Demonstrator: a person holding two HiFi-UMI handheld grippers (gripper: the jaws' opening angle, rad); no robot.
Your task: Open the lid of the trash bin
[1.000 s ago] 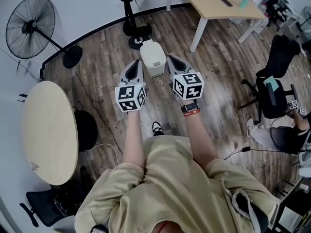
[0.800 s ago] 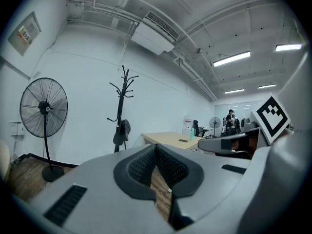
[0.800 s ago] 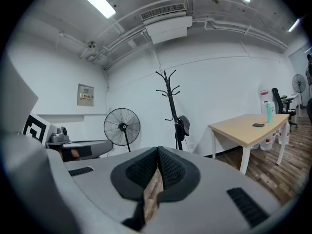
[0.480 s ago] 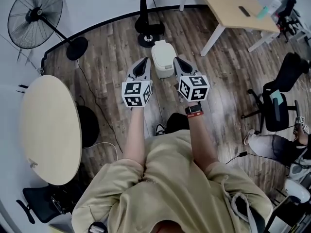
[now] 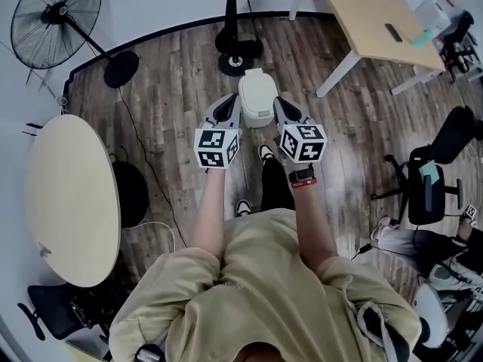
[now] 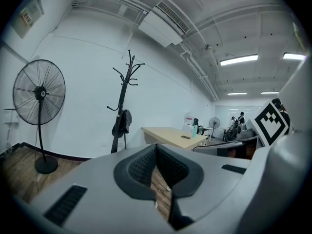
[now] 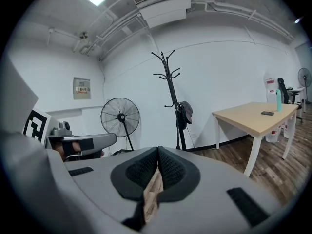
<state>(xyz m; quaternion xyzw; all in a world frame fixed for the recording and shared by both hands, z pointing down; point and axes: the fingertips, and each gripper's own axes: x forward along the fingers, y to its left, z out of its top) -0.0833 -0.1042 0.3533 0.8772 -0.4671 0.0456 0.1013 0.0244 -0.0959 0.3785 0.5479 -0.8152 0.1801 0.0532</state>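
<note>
A small cream trash bin [image 5: 257,99] with its lid down stands on the wooden floor, seen in the head view between and just beyond the two grippers. My left gripper [image 5: 228,109] is at the bin's left side and my right gripper [image 5: 284,109] at its right side. Both are held above floor level, level with each other. In the left gripper view the left gripper [image 6: 156,147] has its jaws closed tip to tip with nothing between them. In the right gripper view the right gripper [image 7: 158,151] is likewise shut and empty. The bin is hidden in both gripper views.
A coat stand [image 5: 235,21] rises just behind the bin. A standing fan [image 5: 64,13] is at the back left, a round table [image 5: 68,198] at the left, a wooden desk [image 5: 373,17] at the back right, and an office chair [image 5: 430,179] at the right.
The person has stepped forward, so the bin now sits closer, between the gripper tips. Both grippers stayed shut and side by side.
</note>
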